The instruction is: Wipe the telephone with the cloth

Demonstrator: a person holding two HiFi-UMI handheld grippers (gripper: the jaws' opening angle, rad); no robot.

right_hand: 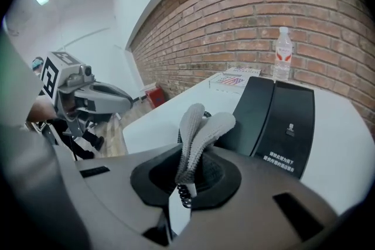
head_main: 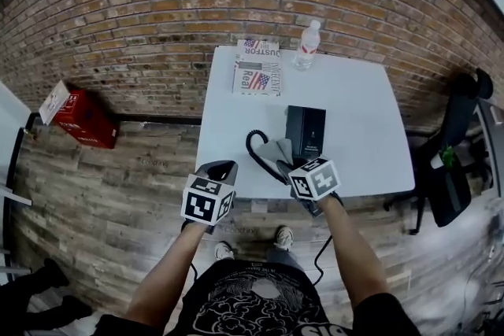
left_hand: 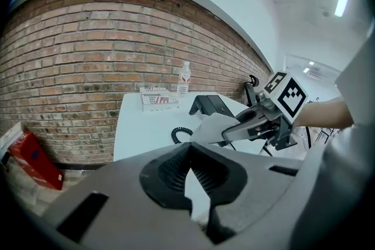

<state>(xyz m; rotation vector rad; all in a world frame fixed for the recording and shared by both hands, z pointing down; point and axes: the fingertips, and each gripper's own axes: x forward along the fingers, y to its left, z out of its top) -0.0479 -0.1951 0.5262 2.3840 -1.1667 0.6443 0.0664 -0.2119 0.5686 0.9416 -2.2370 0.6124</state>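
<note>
Currently the right gripper [right_hand: 188,177] clamps the grey knitted cloth [right_hand: 202,129] by one end, its free end reaching the black plastic desk telephone [right_hand: 282,120] on the white table [head_main: 354,106] — placed for wiping. The left gripper [left_hand: 188,171] is closed on nothing, off the table's edge — clear of the phone.

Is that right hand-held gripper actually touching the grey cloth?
Touching. The right gripper view shows the right hand-held gripper pinching the cloth between its jaws.

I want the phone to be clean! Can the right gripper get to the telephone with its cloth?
Probably yes. The right gripper, shut on the cloth, is right beside the telephone on the table, with nothing between them.
</note>
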